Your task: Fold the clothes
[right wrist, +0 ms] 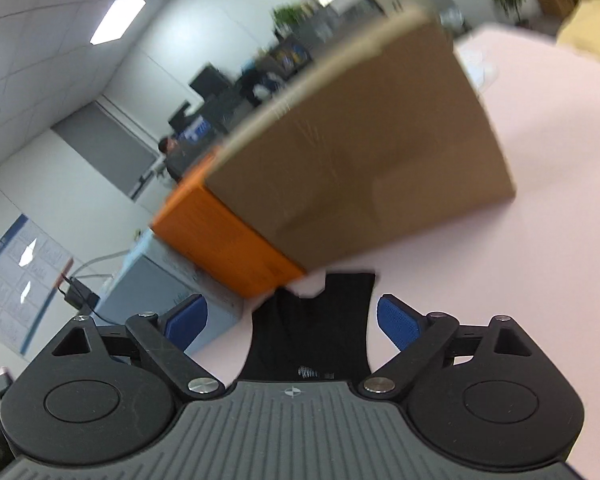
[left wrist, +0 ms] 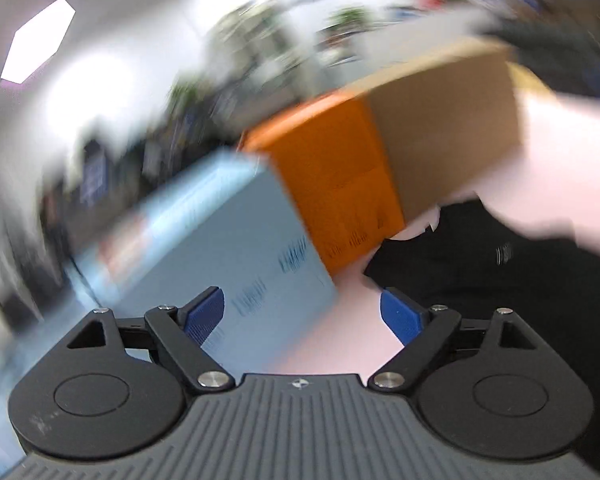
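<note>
A black garment (left wrist: pixel 500 276) lies flat on the pale pink table (left wrist: pixel 340 332), at the right of the left wrist view. My left gripper (left wrist: pixel 302 314) hangs above the table with its blue pads wide apart and nothing between them; the cloth lies below and right of its right pad (left wrist: pixel 402 314). In the right wrist view the black garment (right wrist: pixel 312 332) shows as a folded strip with a small white print, lying on the table (right wrist: pixel 520 240) below my right gripper (right wrist: pixel 292 322). That gripper is open too and holds nothing.
Three boxes stand in a row along the table's far side: a brown cardboard box (right wrist: pixel 364 152), an orange box (right wrist: pixel 224 240) and a light blue box (left wrist: pixel 220 240). A yellow cloth (right wrist: pixel 592 28) lies at the far right. A person (right wrist: pixel 172 156) sits in the office beyond.
</note>
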`<state>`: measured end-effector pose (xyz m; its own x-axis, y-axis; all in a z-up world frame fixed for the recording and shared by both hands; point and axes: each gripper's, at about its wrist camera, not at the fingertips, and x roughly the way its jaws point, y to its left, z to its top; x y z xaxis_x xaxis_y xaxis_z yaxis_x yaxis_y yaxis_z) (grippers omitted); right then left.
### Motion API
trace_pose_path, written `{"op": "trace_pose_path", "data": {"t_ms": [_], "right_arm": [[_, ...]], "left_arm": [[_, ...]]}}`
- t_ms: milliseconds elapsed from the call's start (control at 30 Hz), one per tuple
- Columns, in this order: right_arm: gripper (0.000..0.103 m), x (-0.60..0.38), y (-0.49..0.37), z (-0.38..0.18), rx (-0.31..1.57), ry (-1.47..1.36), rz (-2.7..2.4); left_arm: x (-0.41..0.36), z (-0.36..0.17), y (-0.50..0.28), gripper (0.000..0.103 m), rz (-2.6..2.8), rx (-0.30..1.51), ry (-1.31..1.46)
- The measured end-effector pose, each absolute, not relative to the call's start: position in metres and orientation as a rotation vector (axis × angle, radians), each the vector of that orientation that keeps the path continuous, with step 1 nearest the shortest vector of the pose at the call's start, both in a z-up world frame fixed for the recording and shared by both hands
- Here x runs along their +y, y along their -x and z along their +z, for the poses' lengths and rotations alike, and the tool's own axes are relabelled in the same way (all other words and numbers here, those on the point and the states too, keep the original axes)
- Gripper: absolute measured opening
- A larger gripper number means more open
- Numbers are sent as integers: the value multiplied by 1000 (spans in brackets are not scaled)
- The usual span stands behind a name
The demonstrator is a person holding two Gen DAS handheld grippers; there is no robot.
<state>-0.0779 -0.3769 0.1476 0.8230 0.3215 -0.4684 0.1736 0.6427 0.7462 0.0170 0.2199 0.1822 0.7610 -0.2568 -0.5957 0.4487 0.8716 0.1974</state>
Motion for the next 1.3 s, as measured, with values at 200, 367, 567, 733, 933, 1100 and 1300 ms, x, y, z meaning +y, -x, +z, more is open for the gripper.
{"op": "trace_pose_path", "data": {"t_ms": [200, 367, 567, 733, 933, 1100, 1300], "right_arm": [[63, -349, 46, 3, 813, -1157, 63], [63, -336, 42, -29, 845, -1199, -10], [63, -324, 40, -34, 849, -1212, -67], [63, -323, 43, -37, 800, -1250, -122], [6, -322, 33, -31, 823, -1106, -135], [5, -343, 16, 8, 757, -792, -179], [6, -356, 12, 7, 804, -728, -205]], "left_arm": [[226, 50, -68, 54, -247, 902, 259], [212, 4, -68, 54, -204, 950, 437], [192, -16, -75, 55, -229, 993, 482], [180, -26, -79, 48, -253, 995, 489], [173, -24, -82, 2, -264, 975, 414], [178, 3, -96, 2, -268, 902, 199], [165, -3, -93, 19, -303, 945, 13]]}}
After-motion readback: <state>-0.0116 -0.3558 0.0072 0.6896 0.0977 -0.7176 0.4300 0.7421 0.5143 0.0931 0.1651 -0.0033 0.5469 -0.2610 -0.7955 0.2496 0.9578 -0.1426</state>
